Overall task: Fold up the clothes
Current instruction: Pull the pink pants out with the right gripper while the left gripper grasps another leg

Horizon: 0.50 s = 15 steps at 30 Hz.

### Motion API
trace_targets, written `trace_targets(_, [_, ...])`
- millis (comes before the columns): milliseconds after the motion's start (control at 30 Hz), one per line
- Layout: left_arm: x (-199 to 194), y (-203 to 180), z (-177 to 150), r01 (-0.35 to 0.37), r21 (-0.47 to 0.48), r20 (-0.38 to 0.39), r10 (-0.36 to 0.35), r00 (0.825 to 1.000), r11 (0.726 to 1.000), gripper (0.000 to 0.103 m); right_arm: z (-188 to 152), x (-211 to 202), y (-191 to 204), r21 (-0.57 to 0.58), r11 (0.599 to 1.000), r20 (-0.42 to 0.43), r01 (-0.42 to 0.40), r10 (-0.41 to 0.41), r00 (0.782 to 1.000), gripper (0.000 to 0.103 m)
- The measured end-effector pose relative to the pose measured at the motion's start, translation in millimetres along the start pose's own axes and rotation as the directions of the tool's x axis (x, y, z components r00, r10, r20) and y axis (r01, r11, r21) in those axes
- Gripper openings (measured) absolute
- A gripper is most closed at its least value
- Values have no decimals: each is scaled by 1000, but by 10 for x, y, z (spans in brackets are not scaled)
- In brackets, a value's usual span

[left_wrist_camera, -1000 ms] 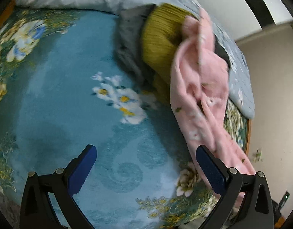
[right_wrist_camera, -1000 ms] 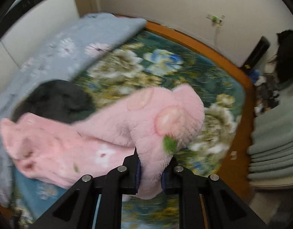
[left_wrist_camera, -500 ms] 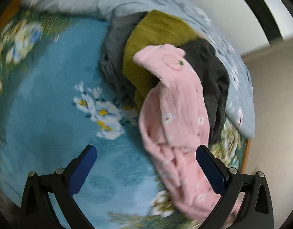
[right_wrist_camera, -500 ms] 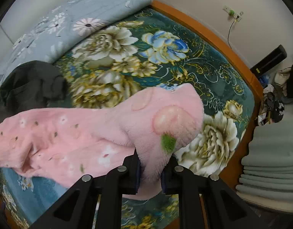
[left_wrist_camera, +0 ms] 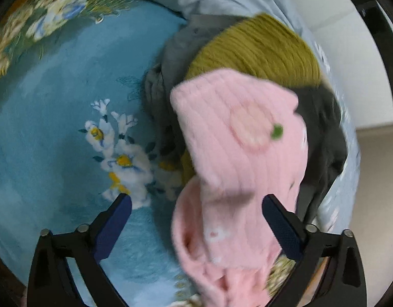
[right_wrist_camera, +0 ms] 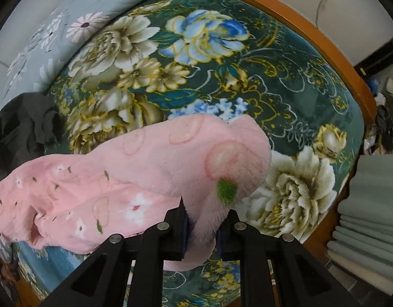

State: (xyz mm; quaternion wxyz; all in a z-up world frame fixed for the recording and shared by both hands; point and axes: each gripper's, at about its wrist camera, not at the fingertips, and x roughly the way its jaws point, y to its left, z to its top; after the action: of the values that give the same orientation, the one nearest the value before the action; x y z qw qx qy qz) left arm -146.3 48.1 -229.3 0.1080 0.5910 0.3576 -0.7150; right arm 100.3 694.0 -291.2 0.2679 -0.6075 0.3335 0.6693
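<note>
Pink fleece garment [right_wrist_camera: 150, 174]: pale pink, ribbed, with peach-coloured round motifs, green leaf patches, small white flowers and dark flecks.

Bed blanket [right_wrist_camera: 285, 81]: dark teal-green ground at one end, printed with large cream, gold-edged and blue blossoms and thin gold scrollwork; lighter blue ground [left_wrist_camera: 55, 117] at the other end, with tone-on-tone swirls and a spray of white flowers with yellow centres.

Quilt [right_wrist_camera: 43, 41]: pale grey-blue, printed with white and pinkish daisies.

Knit garment [left_wrist_camera: 260, 48]: olive-mustard, ribbed.

Dark garment [left_wrist_camera: 321, 128]: charcoal grey, plain. Grey garment [left_wrist_camera: 176, 51]: mid grey, plain.

Bed frame [right_wrist_camera: 324, 41]: orange-brown wood.

Gripper bodies: black; pads [left_wrist_camera: 112, 227]: dark blue, finely textured.
</note>
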Motion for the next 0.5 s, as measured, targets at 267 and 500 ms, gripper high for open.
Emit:
trace_targets(267, [-62, -152, 101, 114, -75, -31, -117, 993, 991, 7, 37, -79, 125, -10, 1000, -4, -15, 15, 1000, 18])
trace_targets(500, [-995, -187, 444, 275, 102, 144, -287, 947, 956, 1, 110, -595, 624, -88, 992, 137, -88, 99, 986, 18])
